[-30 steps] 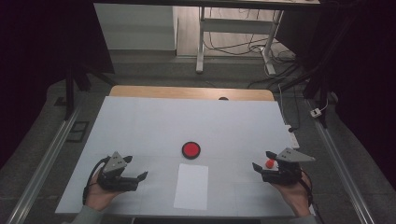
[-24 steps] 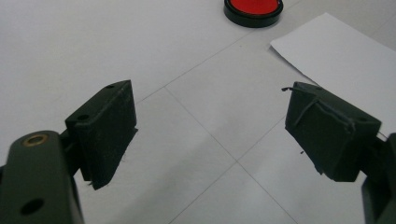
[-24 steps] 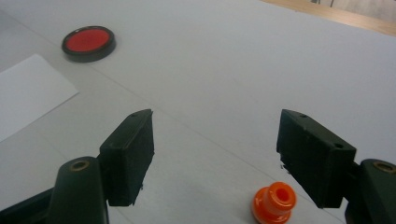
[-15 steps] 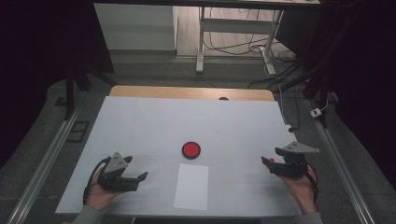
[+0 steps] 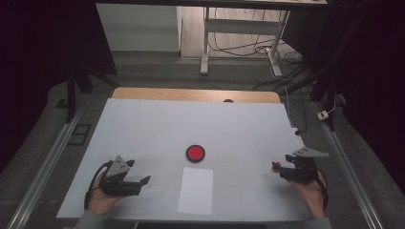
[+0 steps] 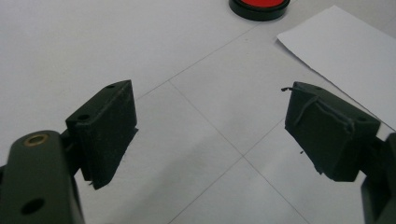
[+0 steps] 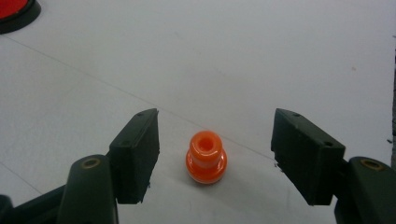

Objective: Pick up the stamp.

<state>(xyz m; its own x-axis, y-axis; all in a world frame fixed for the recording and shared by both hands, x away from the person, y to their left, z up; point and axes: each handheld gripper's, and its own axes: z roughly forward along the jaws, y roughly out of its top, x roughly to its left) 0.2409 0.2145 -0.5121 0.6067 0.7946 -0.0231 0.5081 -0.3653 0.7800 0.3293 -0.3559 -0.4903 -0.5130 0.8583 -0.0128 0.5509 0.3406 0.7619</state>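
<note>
Orange plastic piece stood upright on white table, between right gripper fingers, touching neither pad. Right jaws had just been closing, gap wide on both sides. Left gripper fingers spread open over bare table, nothing between; paper sheet and red button lay beyond fingertips.

Right gripper: sits lower and farther toward the table's right edge than a second ago.
Its jaws: have just been closing, orange piece standing untouched between them.
</note>
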